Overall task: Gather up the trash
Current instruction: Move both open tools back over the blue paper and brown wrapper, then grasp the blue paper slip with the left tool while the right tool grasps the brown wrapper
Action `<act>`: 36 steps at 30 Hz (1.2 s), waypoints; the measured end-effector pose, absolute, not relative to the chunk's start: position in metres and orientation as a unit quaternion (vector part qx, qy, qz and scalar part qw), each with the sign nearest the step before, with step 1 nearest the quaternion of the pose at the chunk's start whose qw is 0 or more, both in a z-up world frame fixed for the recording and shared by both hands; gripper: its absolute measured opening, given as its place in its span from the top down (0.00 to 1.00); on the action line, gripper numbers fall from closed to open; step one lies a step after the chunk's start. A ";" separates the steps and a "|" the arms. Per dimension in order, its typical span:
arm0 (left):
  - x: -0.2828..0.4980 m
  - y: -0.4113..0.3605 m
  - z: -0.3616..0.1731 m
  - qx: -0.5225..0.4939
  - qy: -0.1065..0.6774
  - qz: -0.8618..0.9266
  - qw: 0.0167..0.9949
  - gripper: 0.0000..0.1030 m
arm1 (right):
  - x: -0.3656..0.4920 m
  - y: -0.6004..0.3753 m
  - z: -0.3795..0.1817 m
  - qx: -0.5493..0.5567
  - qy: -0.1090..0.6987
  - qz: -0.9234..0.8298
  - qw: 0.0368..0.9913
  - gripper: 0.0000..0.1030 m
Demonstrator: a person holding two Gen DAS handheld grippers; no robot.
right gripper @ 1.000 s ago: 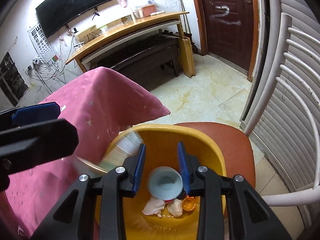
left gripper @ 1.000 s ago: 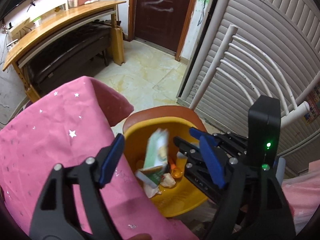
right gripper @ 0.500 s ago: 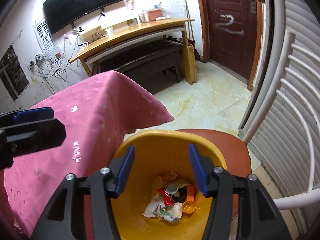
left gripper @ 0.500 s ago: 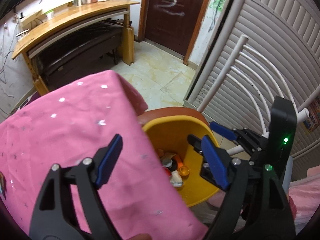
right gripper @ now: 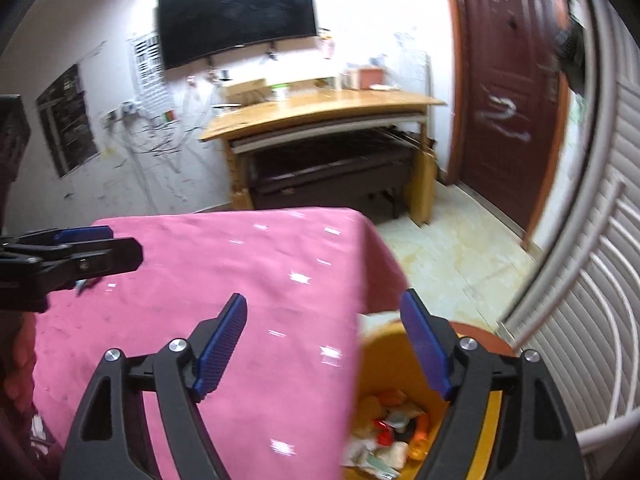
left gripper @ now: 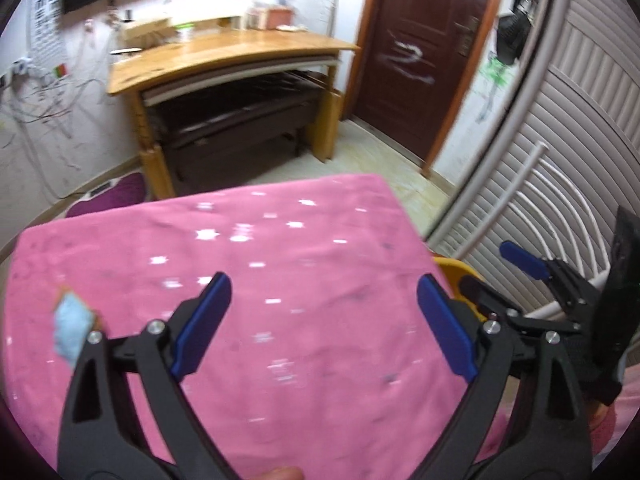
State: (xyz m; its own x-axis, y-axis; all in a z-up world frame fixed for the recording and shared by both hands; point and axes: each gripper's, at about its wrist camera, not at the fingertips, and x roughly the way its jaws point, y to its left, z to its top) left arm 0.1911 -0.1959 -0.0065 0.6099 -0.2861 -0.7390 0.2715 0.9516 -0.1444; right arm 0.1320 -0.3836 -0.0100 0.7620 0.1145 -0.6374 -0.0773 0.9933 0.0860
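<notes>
both claws [left gripper: 324, 316] [right gripper: 324, 340] opening, empty; yellow bin [right gripper: 384, 364] holds mixed trash [right gripper: 390, 428], perhaps wrappers.

A pink tablecloth [left gripper: 280, 280] scattered with small white stars covered the table. The bin [right gripper: 384, 364] was yellow, holding orange, red and white scraps [right gripper: 390, 428]. One pale blue scrap [left gripper: 72, 326] lay on the cloth. The door [right gripper: 508, 92] was dark reddish-brown.

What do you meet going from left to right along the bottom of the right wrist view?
Pink tablecloth → yellow bin with trash inside → white chair rails. The right tool straddles the cloth's edge, its jaws opening with nothing between them.
</notes>
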 end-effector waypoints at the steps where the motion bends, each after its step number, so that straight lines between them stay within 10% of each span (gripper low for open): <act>1: 0.189 -0.182 -0.005 -0.008 0.410 -0.145 0.900 0.13 | 0.135 -0.371 -0.007 0.022 0.339 0.062 0.938 0.28; 31: 0.192 0.009 -0.060 0.040 0.453 -0.086 0.887 0.10 | 0.195 -0.156 -0.022 -0.098 0.392 0.176 0.898 0.24; 36: 0.193 0.013 -0.069 0.048 0.461 -0.097 0.881 0.24 | 0.196 -0.150 -0.026 -0.105 0.396 0.179 0.895 0.24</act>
